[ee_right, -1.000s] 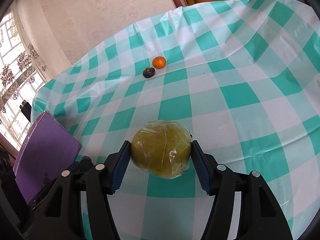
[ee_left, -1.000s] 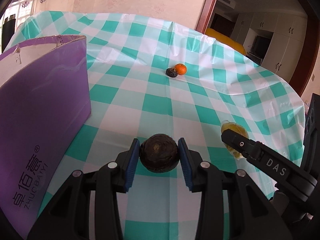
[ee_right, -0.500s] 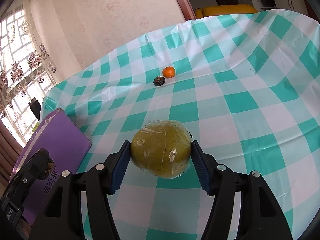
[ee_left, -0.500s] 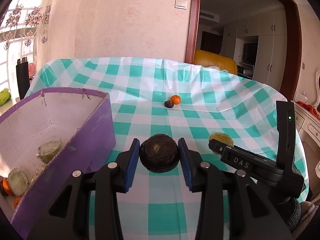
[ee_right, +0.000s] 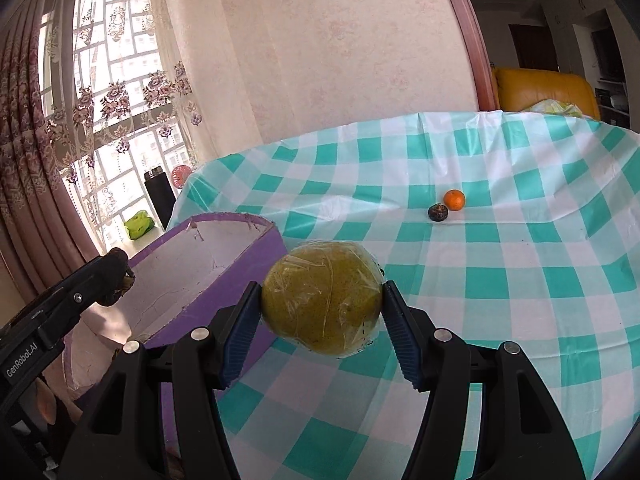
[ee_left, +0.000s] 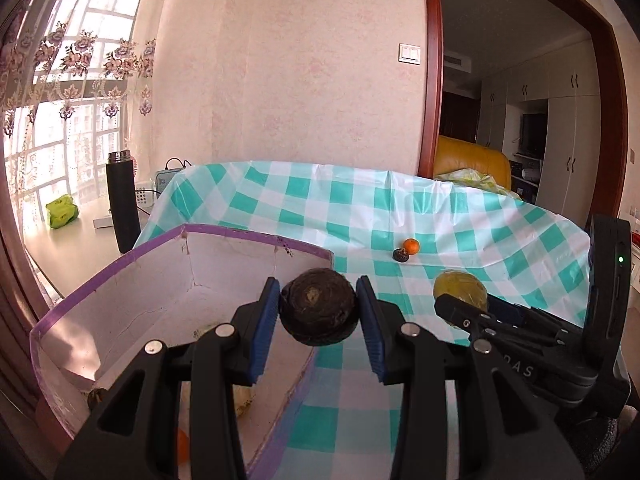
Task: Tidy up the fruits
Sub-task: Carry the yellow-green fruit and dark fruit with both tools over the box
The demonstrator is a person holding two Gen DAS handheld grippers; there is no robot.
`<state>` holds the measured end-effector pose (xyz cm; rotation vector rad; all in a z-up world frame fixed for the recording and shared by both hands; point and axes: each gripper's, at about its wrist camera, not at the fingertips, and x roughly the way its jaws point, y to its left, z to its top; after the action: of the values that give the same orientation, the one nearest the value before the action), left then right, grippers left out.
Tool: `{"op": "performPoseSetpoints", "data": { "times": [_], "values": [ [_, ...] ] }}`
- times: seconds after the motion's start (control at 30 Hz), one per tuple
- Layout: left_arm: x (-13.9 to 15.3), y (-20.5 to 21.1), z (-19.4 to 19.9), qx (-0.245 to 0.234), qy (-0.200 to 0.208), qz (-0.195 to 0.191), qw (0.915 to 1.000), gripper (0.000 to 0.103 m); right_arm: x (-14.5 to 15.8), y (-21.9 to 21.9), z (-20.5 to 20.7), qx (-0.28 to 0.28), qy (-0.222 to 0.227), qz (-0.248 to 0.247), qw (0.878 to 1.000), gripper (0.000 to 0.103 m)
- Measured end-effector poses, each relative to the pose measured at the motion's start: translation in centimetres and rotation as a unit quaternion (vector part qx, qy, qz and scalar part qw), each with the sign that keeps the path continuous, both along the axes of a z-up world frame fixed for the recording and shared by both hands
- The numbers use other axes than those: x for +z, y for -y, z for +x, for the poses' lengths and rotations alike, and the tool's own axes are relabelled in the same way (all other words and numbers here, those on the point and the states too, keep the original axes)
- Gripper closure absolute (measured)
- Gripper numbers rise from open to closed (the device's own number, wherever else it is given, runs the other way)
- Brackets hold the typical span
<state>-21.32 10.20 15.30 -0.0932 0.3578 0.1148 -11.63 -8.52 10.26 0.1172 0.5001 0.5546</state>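
My left gripper [ee_left: 318, 318] is clamped on a dark brown, rough-skinned round fruit [ee_left: 318, 310], both blue ribbed pads pressed against its sides. The fruit is held in the air at the near right rim of the purple cardboard box with white inner walls [ee_left: 192, 276]. Inside that box I can make out a pale green wrapped fruit [ee_left: 242, 400] and part of an orange one [ee_left: 182, 444], both largely hidden behind my fingers.

My right gripper [ee_right: 320, 312] is closed on a large yellow-green round fruit wrapped in clear plastic film [ee_right: 322, 304], lifted clear of the teal-and-white checked tablecloth [ee_right: 520, 280], just right of the box.

Farther out on the cloth, a small orange tangerine [ee_right: 454, 199] sits touching or just beside a small dark round fruit [ee_right: 437, 213]; I cannot tell which.

Beyond the table's left edge a black cylindrical flask [ee_left: 122, 200] stands upright on a pale ledge near the window.
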Motion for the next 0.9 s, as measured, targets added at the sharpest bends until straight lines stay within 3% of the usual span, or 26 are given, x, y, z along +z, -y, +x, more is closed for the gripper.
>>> {"op": "performPoseSetpoints", "data": {
  "times": [0.33, 0.6, 0.9],
  "values": [
    [0.7, -7.9, -0.7, 0.088, -0.024, 0.008, 0.9957, 0.063, 2.0, -6.3, -1.7, 0.073, 0.023, -0.018, 0.997, 0.043],
    [-2.1, -14.2, 0.8, 0.151, -0.107, -0.004, 0.9827, 0.063, 2.4, -13.9, -1.5, 0.124, 0.036, -0.061, 0.990, 0.043],
    [-5.0, -16.4, 2.2, 0.134, -0.171, -0.020, 0.9759, 0.063, -1.5, -19.5, 0.8, 0.124, -0.012, -0.158, 0.980, 0.043]
  ]
}}
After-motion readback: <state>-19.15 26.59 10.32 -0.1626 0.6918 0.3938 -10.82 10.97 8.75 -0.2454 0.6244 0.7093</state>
